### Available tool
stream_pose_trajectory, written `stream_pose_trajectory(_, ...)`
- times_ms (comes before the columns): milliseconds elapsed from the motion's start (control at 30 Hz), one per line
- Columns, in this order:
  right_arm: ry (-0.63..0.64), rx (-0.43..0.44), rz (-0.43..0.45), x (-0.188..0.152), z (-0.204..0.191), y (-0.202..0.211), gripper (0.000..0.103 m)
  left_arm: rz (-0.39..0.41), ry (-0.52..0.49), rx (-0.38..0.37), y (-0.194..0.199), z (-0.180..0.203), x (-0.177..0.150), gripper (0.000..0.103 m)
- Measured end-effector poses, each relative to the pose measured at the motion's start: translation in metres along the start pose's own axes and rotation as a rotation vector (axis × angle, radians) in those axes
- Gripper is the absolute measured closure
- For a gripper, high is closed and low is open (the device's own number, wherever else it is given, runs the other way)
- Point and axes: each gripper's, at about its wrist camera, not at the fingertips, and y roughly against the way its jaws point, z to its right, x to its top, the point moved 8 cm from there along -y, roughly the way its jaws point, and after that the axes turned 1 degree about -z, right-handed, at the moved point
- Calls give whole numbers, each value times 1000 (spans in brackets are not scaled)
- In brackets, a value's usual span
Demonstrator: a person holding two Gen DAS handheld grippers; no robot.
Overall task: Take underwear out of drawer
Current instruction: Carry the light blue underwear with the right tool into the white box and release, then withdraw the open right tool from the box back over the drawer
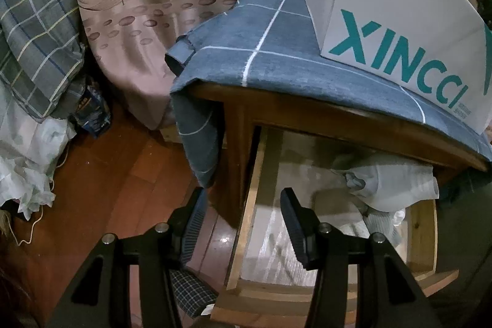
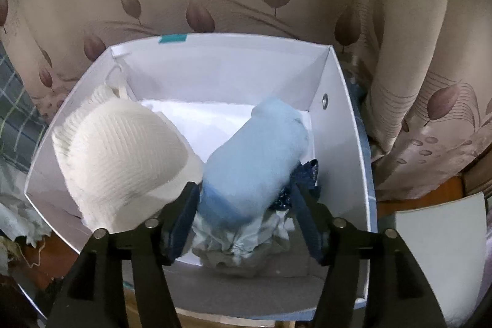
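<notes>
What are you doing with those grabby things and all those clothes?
Underwear is being moved from a drawer into a box. The right gripper is over the white box, its fingers around a light blue garment beside a white bra. The left gripper hangs open above the open drawer, where white underwear remains.
</notes>
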Motion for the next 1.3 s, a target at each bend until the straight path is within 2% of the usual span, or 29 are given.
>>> stream_pose_trajectory(133,4,22,59,-1,-2,28,38,-10,17,1,-2,-4,-1,52)
stream_pose_trajectory(233,34,66,89,-15,-8,54,38,-11,28,3,-2,-7,-1,52)
stream_pose_trajectory(400,134,125,93,-63,-19,84,38,-13,36,4,-1,-10,-2,52)
stream_pose_trajectory(533,182,141,45,-108,-21,87,38,-16,40,4,-1,-11,-3,52)
stream_pose_trajectory(700,280,154,-11,-158,-35,69,38,-32,41,18,-3,-11,-5,52)
stream_pose_trajectory(733,305,146,-57,-170,-39,59,38,-35,40,19,-4,-12,-5,52)
stream_pose_trajectory(867,386,156,-120,-198,-52,19,38,-32,33,27,-5,-13,-5,52)
stream_pose_trajectory(1067,444,164,-154,-206,-64,-35,38,-38,23,28,-8,-10,-5,52)
stream_pose_trajectory(1300,535,124,-154,-210,-77,-71,38,-50,21,24,-10,-9,-5,52)
